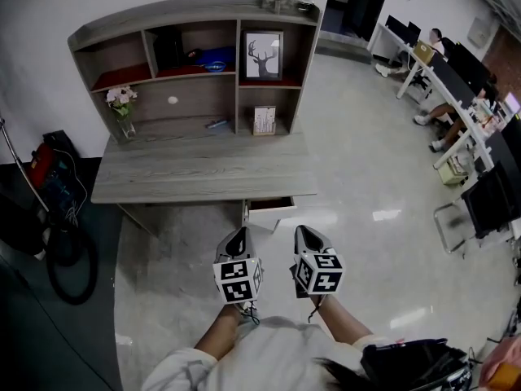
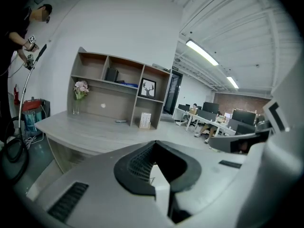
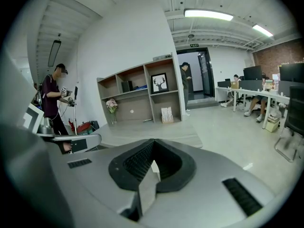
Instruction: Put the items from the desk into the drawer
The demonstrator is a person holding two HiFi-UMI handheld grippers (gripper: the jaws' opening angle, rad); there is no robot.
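Cables (image 1: 69, 259) and a red box (image 1: 45, 157) lie on the floor at 9 o'clock in the head view. Grey desk (image 1: 203, 173) with a shelf unit (image 1: 191, 23) on top stands at 12 o'clock. On the desktop, from the left: flower vase (image 1: 122, 108) at the back, at 10 o'clock of the surface; small dark item (image 1: 216, 124) lying flat near the back middle, too small to tell what; white card (image 1: 264, 120) upright at 1 o'clock, under the deer picture (image 1: 264, 55). All three are on the desk and well apart from each other. Drawer (image 1: 269, 204) is under the desk's front right edge, at 5 o'clock of the desktop, pulled out a little.

Left gripper (image 1: 239, 239) is at 6 o'clock, over bare floor, pointing toward the drawer, fingers pressed together with nothing between them. Right gripper (image 1: 306, 236) is just beside it, also at 6 o'clock, fingers together, nothing held. Both are near the drawer front, not touching it.

Office desks (image 1: 440, 63) with seated people are at 2 o'clock.
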